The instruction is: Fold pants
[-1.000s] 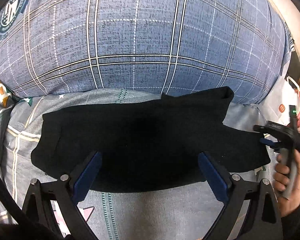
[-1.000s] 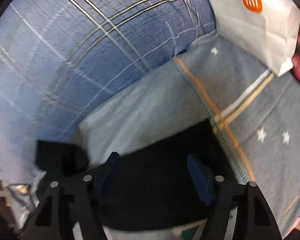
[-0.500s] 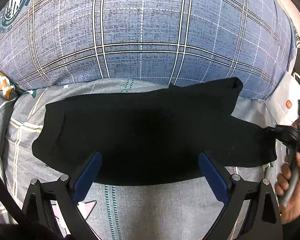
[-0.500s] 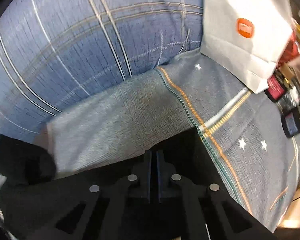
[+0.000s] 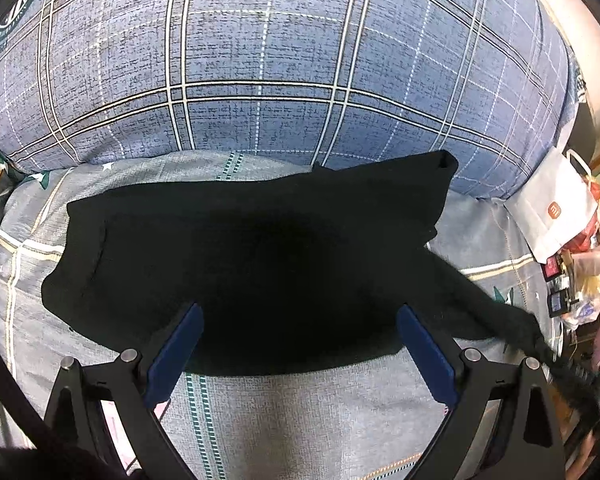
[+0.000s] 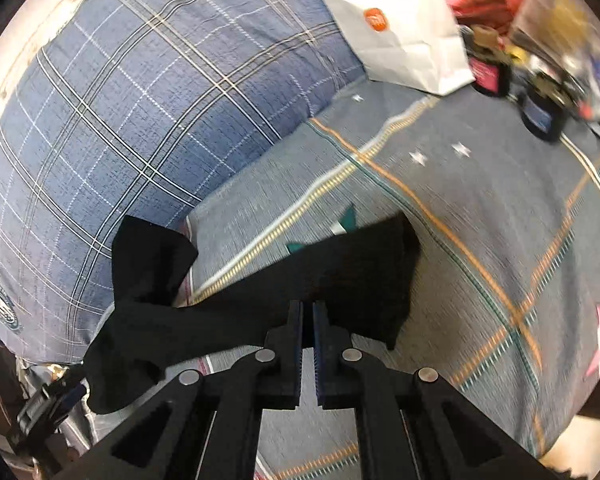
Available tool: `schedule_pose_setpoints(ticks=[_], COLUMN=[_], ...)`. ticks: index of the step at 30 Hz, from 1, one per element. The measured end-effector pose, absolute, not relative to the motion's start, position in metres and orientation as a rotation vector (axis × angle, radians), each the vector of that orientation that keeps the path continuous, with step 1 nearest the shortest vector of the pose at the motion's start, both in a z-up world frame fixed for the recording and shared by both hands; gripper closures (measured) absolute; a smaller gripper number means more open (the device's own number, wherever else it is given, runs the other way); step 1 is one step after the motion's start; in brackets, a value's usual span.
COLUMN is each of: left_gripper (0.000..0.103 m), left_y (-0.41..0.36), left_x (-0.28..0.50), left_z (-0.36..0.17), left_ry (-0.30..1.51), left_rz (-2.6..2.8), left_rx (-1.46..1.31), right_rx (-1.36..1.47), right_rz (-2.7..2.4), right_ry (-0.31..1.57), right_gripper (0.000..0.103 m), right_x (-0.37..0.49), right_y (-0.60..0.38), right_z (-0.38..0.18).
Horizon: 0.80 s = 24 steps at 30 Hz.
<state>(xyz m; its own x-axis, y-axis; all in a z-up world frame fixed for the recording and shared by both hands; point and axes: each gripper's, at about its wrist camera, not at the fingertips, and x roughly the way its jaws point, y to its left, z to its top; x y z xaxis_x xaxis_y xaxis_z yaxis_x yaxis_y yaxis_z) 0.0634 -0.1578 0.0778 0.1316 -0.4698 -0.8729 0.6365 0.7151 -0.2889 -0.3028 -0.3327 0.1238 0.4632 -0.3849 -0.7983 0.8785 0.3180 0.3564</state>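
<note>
The black pants lie flat across the grey bedsheet, just in front of a blue plaid pillow. My left gripper hovers open over their near edge, its blue pads apart and holding nothing. One end of the pants is drawn out in a taut strip toward the lower right. In the right wrist view my right gripper is shut on that end of the pants, which hangs lifted off the sheet and stretches away to the left.
A white paper bag with an orange logo leans at the pillow's right end. Beside it lies a blurred clutter of small items. The patterned bedsheet spreads to the right. The left gripper's body shows at the lower left.
My right gripper closed on the pants' right end and pulled it outward and slightly up, stretching that end into a strip. The left gripper stayed open in place.
</note>
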Motion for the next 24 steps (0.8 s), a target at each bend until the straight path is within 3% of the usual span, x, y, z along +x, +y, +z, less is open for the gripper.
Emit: schedule_pose_setpoints(ticks=[8, 16, 24], left_gripper=[0.006, 0.006, 0.006], left_y=[-0.169, -0.213, -0.225], left_x=[0.075, 0.110, 0.088], left_z=[0.081, 0.081, 0.028], left_ry=[1.175, 1.280, 1.455], left_rz=[-0.757, -0.560, -0.375], left_rx=[0.153, 0.176, 0.391], right_rx=[0.930, 0.983, 1.013], right_rz=[-0.838, -0.874, -0.889], right_ry=[0.624, 0.641, 0.641], right_gripper=[0.098, 0.098, 0.098], right_x=[-0.336, -0.358, -0.373], right_y=[-0.319, -0.327, -0.338], right_z=[0.125, 0.118, 0.114])
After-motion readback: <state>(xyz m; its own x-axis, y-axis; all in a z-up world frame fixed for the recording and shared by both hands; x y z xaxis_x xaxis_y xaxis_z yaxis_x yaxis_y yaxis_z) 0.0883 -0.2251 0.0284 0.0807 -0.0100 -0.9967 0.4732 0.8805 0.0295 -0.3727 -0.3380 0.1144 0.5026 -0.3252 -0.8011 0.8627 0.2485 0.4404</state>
